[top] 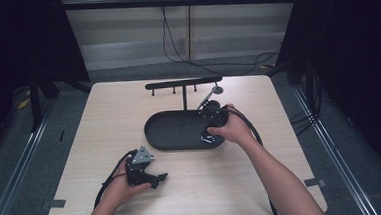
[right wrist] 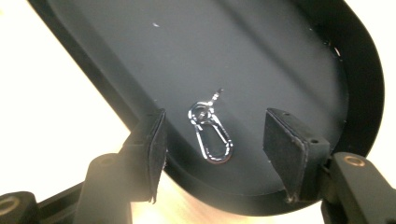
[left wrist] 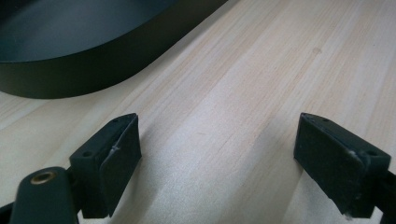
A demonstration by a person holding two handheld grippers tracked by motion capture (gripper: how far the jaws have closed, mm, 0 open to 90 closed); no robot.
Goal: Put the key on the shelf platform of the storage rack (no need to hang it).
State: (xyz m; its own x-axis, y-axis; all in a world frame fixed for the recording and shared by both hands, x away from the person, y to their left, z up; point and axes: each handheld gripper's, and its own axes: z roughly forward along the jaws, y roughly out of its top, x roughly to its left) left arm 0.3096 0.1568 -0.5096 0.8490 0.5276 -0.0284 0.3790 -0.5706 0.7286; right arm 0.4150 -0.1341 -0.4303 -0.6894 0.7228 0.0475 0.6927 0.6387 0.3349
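A black oval tray lies in the middle of the wooden table. On the tray's floor near its right end is a small silver carabiner clip with a swivel ring at one end; in the high view the clip is a pale speck. My right gripper hovers just above that end of the tray, open, its jaws either side of the clip without touching it. My left gripper rests low over bare table in front of the tray's left end, open and holding nothing.
A black T-shaped stand with small pegs under its bar rises from the tray's far edge. The tray wall is close ahead of the left gripper. Cables trail from both grippers. Dark curtains flank the table.
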